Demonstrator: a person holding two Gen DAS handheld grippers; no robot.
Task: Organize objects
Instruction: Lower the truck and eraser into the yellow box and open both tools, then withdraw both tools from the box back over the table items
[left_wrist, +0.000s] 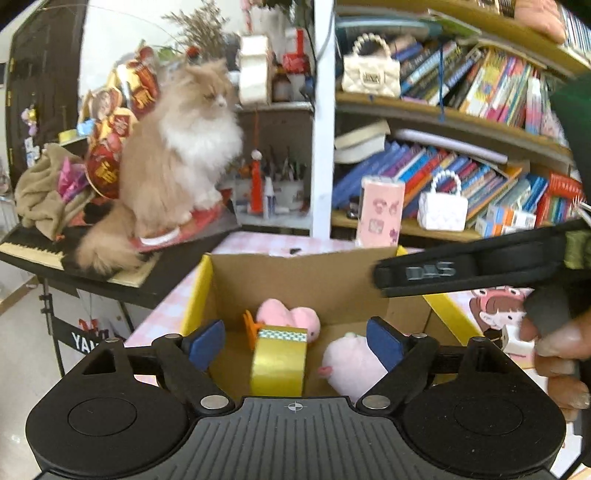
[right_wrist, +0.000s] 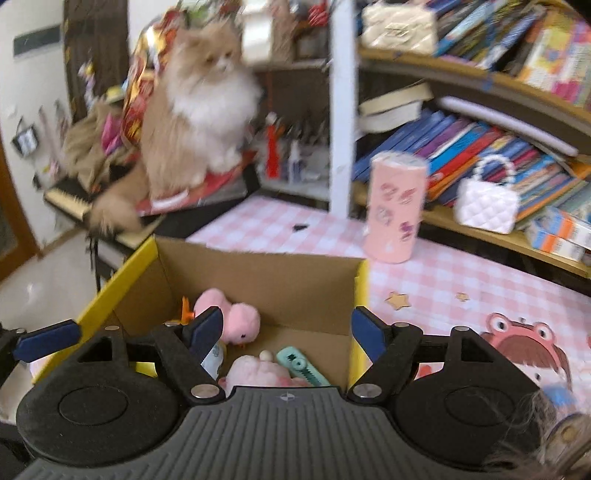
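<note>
Both grippers, left (left_wrist: 295, 339) and right (right_wrist: 288, 334), gape empty above a cardboard box (right_wrist: 258, 273) of plush toys (left_wrist: 288, 314) on a pink checked tablecloth (right_wrist: 461, 280); a cat (left_wrist: 184, 147) sits beside crowded bookshelves (left_wrist: 461, 118).

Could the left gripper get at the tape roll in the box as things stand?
Probably yes. The left gripper is open and empty, aimed down into the open-topped box, with the tape roll right between its fingers' line. The pink plush toys beside it leave the top free.
</note>
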